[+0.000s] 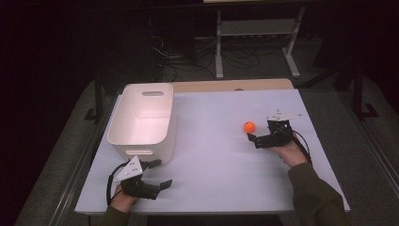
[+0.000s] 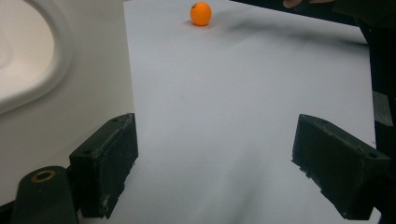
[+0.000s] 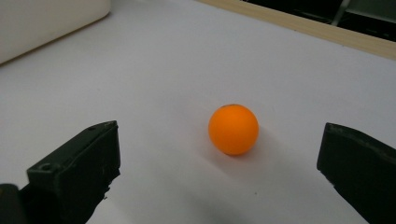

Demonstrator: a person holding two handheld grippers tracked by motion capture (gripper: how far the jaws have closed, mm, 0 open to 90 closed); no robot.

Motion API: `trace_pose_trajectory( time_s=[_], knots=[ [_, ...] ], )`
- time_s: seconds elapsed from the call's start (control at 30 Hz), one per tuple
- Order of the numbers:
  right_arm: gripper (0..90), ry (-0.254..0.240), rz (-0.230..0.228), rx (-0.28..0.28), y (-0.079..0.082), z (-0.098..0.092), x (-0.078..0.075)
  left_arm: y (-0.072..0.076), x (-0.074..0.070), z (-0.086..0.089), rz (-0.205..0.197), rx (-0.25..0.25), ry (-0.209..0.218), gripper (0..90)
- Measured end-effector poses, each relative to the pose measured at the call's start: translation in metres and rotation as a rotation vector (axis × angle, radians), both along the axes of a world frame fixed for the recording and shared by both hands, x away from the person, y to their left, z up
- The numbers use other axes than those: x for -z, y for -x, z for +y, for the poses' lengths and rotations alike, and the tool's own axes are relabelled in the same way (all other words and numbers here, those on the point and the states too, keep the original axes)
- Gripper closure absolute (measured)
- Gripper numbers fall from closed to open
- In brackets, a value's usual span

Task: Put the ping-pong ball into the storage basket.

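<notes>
An orange ball (image 1: 249,126) rests on the white table (image 1: 221,160), right of centre. My right gripper (image 1: 259,130) sits just to its right, open, with the jaws pointing at it. In the right gripper view the ball (image 3: 233,129) lies just ahead of the wide gap of the right gripper (image 3: 222,164), touching neither jaw. My left gripper (image 1: 161,173) is open near the front left edge, below the white bin (image 1: 143,117), holding nothing. From the left gripper (image 2: 215,156) the ball (image 2: 201,13) is far off across bare table.
The white bin (image 2: 28,60) stands empty at the left, its corner in the right gripper view as well (image 3: 46,18). A wooden strip (image 1: 233,85) borders the table's far edge. Beyond it are a metal rack (image 1: 256,28) and floor cables (image 1: 188,56).
</notes>
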State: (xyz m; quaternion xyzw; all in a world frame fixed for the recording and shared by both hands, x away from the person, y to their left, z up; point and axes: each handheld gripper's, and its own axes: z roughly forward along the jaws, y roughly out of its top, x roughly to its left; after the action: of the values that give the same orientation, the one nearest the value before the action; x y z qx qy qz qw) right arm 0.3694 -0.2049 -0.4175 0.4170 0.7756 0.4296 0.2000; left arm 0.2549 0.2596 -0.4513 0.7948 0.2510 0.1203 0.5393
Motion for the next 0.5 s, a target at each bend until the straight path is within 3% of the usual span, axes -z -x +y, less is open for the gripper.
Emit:
trace_pose_trajectory(
  time_s=[0.5],
  knots=[
    [0.0, -0.005, -0.014, -0.003, -0.0103, 0.0054, -0.0049, 0.0001, -0.0001, 0.0, -0.001, 0.001, -0.001, 14.2]
  ],
)
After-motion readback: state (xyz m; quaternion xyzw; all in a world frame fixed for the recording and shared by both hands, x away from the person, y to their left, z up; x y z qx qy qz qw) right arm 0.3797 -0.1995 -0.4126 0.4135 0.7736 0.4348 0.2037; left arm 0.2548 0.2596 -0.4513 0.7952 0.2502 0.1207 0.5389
